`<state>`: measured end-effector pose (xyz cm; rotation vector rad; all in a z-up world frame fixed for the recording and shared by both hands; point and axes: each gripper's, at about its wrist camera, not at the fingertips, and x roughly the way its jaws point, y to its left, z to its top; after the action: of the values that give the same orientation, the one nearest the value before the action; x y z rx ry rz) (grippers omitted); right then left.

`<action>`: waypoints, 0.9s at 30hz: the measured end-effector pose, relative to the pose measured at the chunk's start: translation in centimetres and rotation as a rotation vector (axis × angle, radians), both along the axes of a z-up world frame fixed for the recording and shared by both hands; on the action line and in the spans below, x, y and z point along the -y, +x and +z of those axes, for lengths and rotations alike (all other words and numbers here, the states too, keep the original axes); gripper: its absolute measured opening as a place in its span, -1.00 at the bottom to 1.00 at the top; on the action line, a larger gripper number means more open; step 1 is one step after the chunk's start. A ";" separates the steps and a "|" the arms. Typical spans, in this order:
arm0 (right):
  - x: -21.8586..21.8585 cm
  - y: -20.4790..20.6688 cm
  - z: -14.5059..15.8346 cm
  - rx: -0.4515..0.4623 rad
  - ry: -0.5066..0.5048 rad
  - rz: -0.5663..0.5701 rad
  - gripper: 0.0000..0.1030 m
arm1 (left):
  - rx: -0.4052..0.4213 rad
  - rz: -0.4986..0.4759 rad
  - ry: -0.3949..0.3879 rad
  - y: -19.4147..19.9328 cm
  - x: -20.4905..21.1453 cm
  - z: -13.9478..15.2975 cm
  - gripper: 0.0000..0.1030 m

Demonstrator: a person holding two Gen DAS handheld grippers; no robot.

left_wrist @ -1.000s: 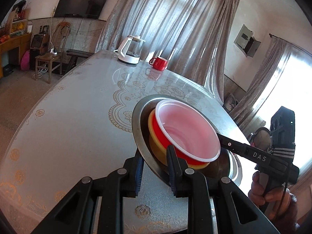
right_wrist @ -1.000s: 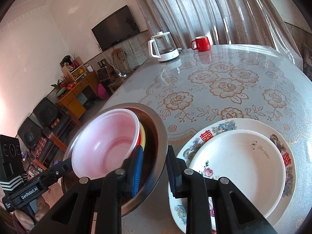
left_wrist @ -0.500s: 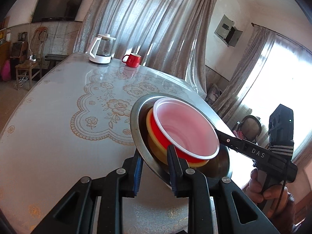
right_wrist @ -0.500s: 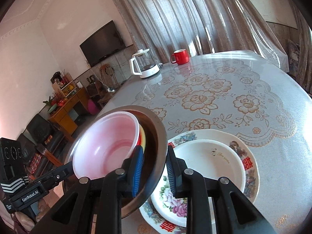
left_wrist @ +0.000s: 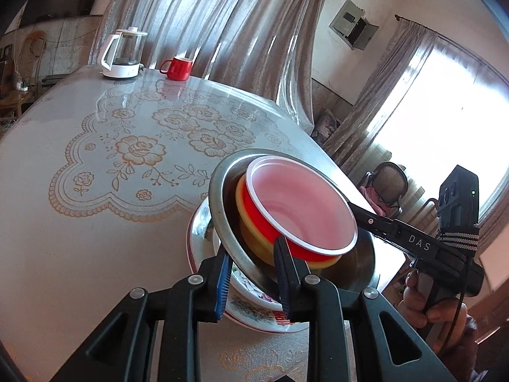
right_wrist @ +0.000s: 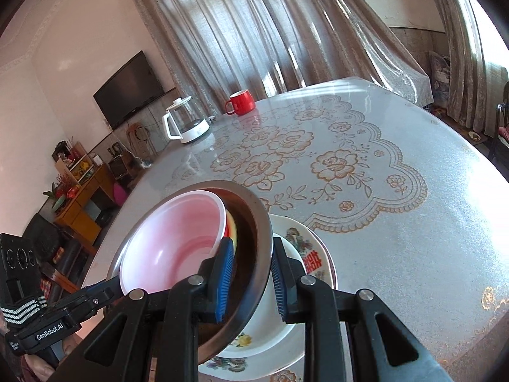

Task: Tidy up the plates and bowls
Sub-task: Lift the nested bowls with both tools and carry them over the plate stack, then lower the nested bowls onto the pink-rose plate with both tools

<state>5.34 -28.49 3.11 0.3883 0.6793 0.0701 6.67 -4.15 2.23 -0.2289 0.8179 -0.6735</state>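
A steel bowl (left_wrist: 219,191) holds a yellow bowl (left_wrist: 240,195) and, inside that, a red bowl with a pale inside (left_wrist: 302,210). My left gripper (left_wrist: 253,251) is shut on the steel bowl's near rim. My right gripper (right_wrist: 251,245) is shut on the opposite rim of the steel bowl (right_wrist: 254,210), and its arm shows in the left wrist view too. The bowl stack hangs tilted just over a floral plate (right_wrist: 315,261) with a white plate (right_wrist: 254,347) on it. I cannot tell whether the bowl touches the plates.
The round table (right_wrist: 413,222) has a glossy floral cloth. A white-based glass kettle (right_wrist: 187,124) and a red mug (right_wrist: 241,102) stand at its far edge. Curtains hang behind, and a chair (left_wrist: 388,184) stands off the table's right side.
Both grippers have carried the bowl stack sideways across the table. The plates, earlier beside the steel bowl, now lie under it. Both grips are unchanged.
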 end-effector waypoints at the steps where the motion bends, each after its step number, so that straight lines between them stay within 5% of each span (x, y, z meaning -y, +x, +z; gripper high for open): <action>1: 0.3 0.0 -0.3 -0.007 0.001 -0.005 -0.54 | -0.007 -0.004 0.004 0.1 0.2 -0.3 -0.50; 12: 1.9 0.8 -4.2 -0.108 0.020 -0.027 -0.55 | -0.061 -0.026 0.054 0.1 1.7 -3.1 -0.50; 27: 1.5 0.2 -4.9 -0.123 0.018 0.010 -0.65 | -0.083 -0.040 0.044 -0.1 1.7 -3.4 -0.48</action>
<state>5.59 -29.98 -1.82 0.4085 0.8026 0.0623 6.56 -5.82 -1.18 -0.2022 0.9178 -0.6862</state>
